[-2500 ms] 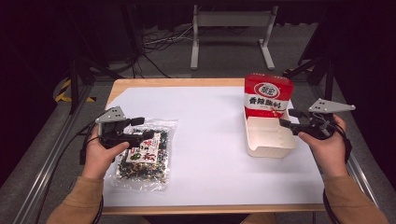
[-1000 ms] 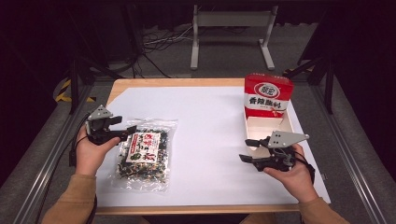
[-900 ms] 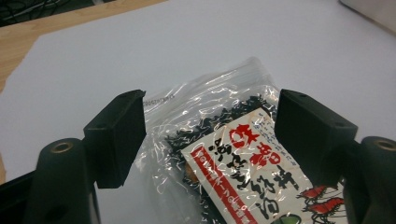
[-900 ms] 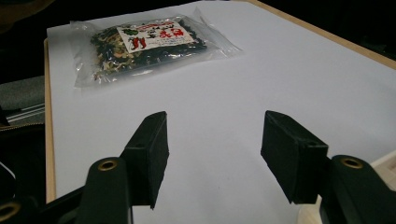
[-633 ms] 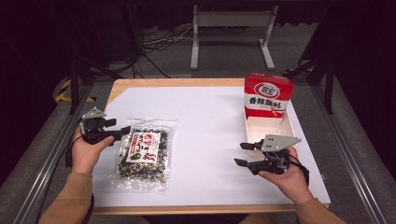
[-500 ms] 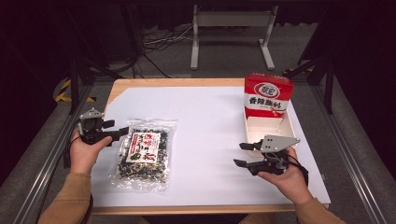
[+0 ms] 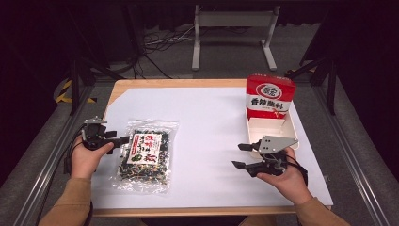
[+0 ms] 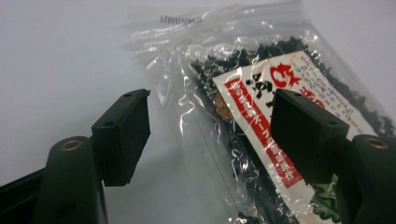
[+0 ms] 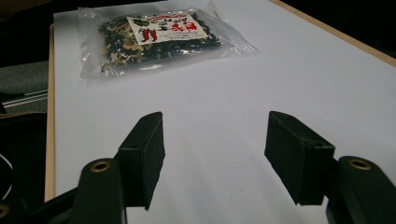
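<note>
The left tongs (image 7: 123,139) lie low at the left edge of the white sheet (image 7: 207,122) that covers the worktop (image 7: 141,84), their jaws parted and pointing at the near edge of a clear snack bag (image 7: 145,155). In the left gripper view the left tongs (image 8: 210,133) straddle the bag's (image 8: 261,116) sealed plastic rim: one jaw hangs over bare sheet, the other over the red-and-white label (image 8: 271,121) — neither pad presses on the plastic. These jaws have just been closing a little, with the bag's edge between them but not pinched.

The bag lies flat just ahead of the left tongs, its dark dried contents showing through the film, its long side running away from the person's left hand (image 7: 87,157).

The right tongs (image 7: 241,155) sit well apart from the bag, across the sheet, released and holding nothing. In the right gripper view the right tongs (image 9: 215,144) point over bare white sheet, with the bag (image 9: 154,35) far ahead near the worktop's far edge.

Just behind and beside the right tongs stands a white tray (image 7: 287,127), with a red and white pouch (image 7: 270,97) upright at its far end. The right hand (image 7: 284,179) rests close to the tray's near end.
</note>
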Motion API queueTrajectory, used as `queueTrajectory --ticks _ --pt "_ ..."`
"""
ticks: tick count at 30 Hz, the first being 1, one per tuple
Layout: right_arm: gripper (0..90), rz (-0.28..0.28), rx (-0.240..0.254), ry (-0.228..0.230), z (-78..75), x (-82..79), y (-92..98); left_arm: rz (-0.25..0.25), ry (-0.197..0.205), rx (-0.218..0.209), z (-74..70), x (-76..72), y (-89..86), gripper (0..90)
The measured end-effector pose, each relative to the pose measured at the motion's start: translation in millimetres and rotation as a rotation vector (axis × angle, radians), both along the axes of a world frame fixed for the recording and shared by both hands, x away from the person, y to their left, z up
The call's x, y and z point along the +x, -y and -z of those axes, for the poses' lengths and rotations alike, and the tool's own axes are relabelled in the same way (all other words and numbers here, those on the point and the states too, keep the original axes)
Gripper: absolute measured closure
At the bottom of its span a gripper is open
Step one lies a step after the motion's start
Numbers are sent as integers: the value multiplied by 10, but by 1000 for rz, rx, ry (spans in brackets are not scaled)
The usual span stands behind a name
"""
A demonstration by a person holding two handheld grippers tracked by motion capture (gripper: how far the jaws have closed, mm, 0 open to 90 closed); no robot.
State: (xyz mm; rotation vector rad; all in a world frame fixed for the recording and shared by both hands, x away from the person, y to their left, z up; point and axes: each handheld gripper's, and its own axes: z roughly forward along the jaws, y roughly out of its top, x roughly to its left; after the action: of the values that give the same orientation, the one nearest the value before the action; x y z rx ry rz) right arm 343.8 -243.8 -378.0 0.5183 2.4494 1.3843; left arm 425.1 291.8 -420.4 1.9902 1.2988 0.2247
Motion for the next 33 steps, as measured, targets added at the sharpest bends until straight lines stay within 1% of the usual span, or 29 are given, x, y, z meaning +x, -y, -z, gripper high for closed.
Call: queueTrajectory --ticks 1,3,6,7,13,16,19,21,23,28,29,33 --pt "373 -3 1 3 -8 7 -7 -4 -7 3 15 -8 3 291" --pt "371 -10 2 4 -13 23 -26 -10 -39 -6 52 -23 8 303" --pt "369 -18 2 1 -13 40 -60 -10 -69 -2 100 -21 18 300" --pt "368 -23 1 2 -12 46 -68 -10 -69 -2 100 -21 18 298" --pt "358 -26 -1 5 -6 63 -90 -12 -98 -5 160 -15 34 288" --pt "354 -22 -2 2 -2 61 -90 -13 -109 -25 166 -11 39 287" --pt "351 -23 -1 5 -3 57 -87 -17 -125 -36 162 -14 42 316" --pt "351 -21 -1 5 -2 58 -85 -17 -129 -40 164 -14 44 330" --pt "350 -21 -1 4 1 57 -84 -11 -138 -52 168 -12 53 343" --pt "348 -20 -4 1 11 58 -87 -15 -149 -51 169 -12 62 360" --pt "348 -20 -4 0 14 58 -89 -6 -165 -51 177 -9 65 360" --pt "346 -18 -8 0 24 61 -98 -9 -176 -52 181 -10 86 357"
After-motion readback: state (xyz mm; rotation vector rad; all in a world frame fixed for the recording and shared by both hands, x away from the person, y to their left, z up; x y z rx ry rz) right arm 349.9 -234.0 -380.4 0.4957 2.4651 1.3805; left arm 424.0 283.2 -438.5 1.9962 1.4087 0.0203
